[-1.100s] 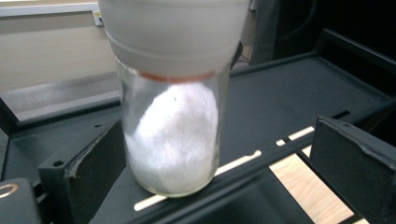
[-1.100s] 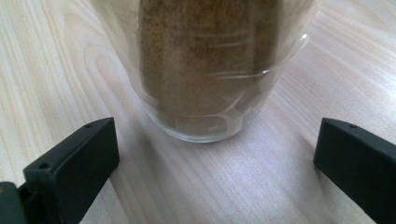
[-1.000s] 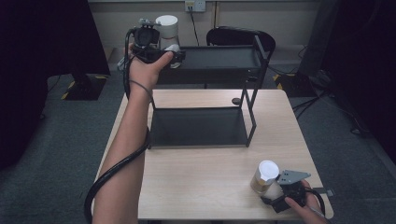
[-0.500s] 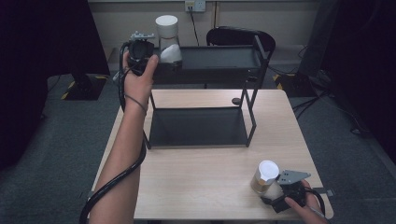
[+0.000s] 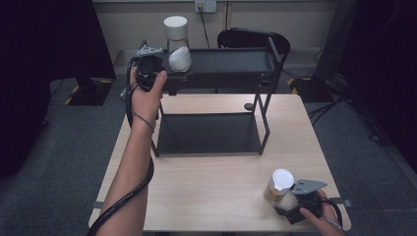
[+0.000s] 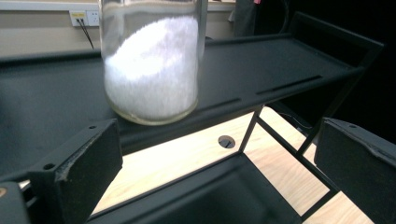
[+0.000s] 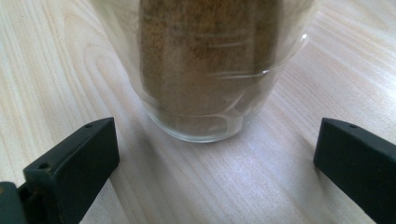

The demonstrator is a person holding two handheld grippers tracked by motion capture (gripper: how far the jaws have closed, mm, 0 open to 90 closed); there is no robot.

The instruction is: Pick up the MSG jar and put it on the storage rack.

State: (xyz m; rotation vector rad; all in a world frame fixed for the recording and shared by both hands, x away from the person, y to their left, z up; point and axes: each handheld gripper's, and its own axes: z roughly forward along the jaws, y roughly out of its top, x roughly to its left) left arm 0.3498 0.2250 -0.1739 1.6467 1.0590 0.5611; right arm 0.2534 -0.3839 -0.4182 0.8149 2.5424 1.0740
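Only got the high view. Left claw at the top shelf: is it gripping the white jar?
Observer: No. The left claw has just been opening its jaws. They stand wide with nothing between them, and the white jar stands beyond them on the shelf.
Operator: Right claw?
Observer: The right claw is open too. The brown jar sits ahead of its jaws, untouched.
Operator: That jar upright?
Observer: Yes, its base is flat on the table.
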